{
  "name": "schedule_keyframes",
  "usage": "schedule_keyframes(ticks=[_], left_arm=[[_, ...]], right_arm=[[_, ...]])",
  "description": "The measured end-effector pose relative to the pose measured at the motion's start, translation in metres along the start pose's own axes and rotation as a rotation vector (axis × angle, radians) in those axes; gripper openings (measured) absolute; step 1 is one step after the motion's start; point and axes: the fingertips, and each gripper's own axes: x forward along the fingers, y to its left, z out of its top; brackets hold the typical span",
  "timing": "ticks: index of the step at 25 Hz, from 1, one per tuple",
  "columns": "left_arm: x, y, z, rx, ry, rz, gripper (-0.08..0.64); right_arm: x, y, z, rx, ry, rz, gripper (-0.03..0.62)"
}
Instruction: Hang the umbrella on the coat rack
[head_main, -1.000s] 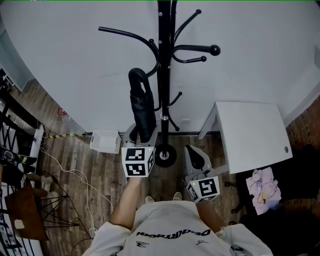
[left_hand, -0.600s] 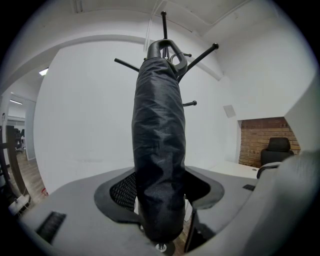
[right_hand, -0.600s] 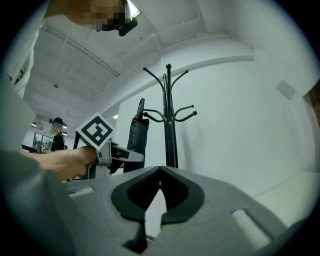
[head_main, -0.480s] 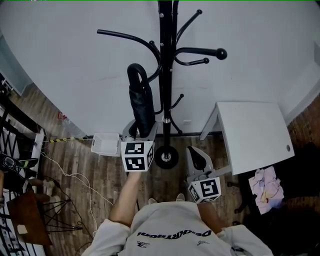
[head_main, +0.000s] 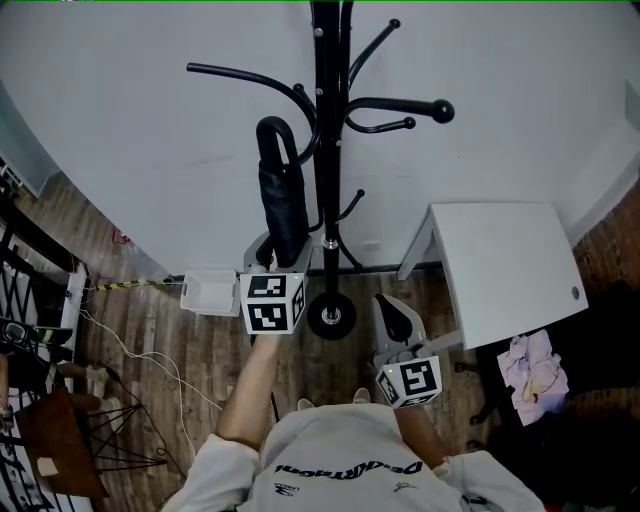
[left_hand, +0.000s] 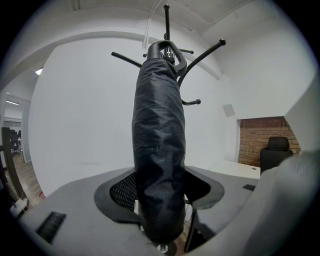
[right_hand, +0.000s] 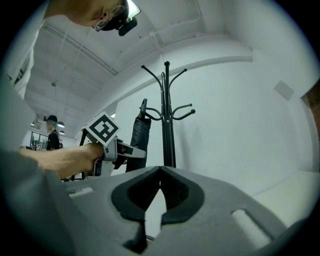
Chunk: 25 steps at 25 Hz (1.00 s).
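Pinching the lower end of a furled black fabric umbrella (head_main: 281, 200) in the left gripper (head_main: 280, 260), jaws pressed against the cloth on both sides and kept wide by its bulk. Held upright, long axis close to vertical and parallel to the pole of the tall black metal coat rack (head_main: 326, 170), just beside it on the left in the head view. Curved black handle (head_main: 271, 133) uppermost, up among the rack's prongs and below the long curved hook arm (head_main: 245, 73) reaching out to the left; impossible to tell from any view whether resting on a prong yet or hanging free of it. In the left gripper view, umbrella (left_hand: 159, 150) rising straight away from the jaws, handle (left_hand: 168, 50) overlapping the cluster of prongs at the top. Right gripper (head_main: 392, 312) low and well apart, on the other side of the rack's round base (head_main: 330, 316), jaws pressed together at the tips with nothing between them, facing the pole. Judged from this: carrying left to the left gripper alone, by far the nearer one, and hanging not yet finished. Next move likely a matter of lifting the crook over a prong tip, then lowering until caught, keeping the shaft vertical to avoid swinging into the pole
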Motion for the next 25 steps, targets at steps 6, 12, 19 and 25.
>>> schedule_keyframes(ticks=[6, 12, 19, 25], left_arm=[[0.01, -0.006, -0.008, 0.001, 0.021, -0.014, 0.252], [0.018, -0.006, -0.016, 0.006, 0.042, -0.012, 0.252], [0.026, -0.007, -0.029, 0.008, 0.076, -0.008, 0.252], [0.03, -0.009, -0.043, 0.007, 0.109, -0.013, 0.253]], right_arm=[[-0.001, -0.004, -0.001, -0.002, 0.001, -0.01, -0.003], [-0.002, -0.006, -0.004, 0.003, 0.006, -0.012, -0.003], [-0.004, -0.009, -0.004, -0.002, 0.009, -0.012, -0.003], [-0.005, -0.011, -0.004, -0.003, 0.01, -0.012, -0.003]])
